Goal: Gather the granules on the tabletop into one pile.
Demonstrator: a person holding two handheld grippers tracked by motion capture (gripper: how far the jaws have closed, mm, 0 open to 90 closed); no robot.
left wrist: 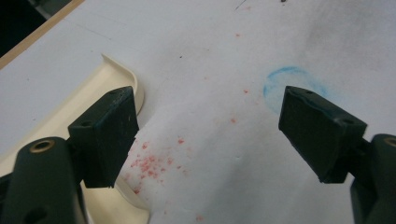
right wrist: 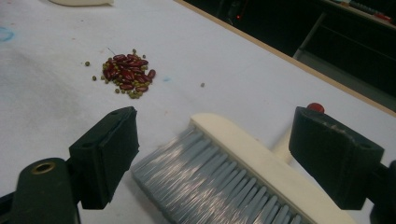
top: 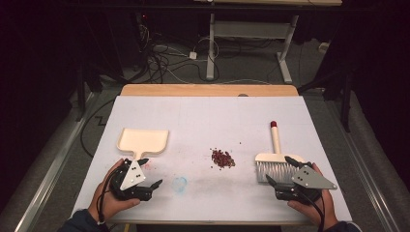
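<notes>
The left gripper has its fingers wide apart beside the cream dustpan, whose handle they partly hide. The right gripper stands with fingers wide around the brush bristles. The beans lie between them on the tabletop.

Lab, floor cables, desk frame
</notes>
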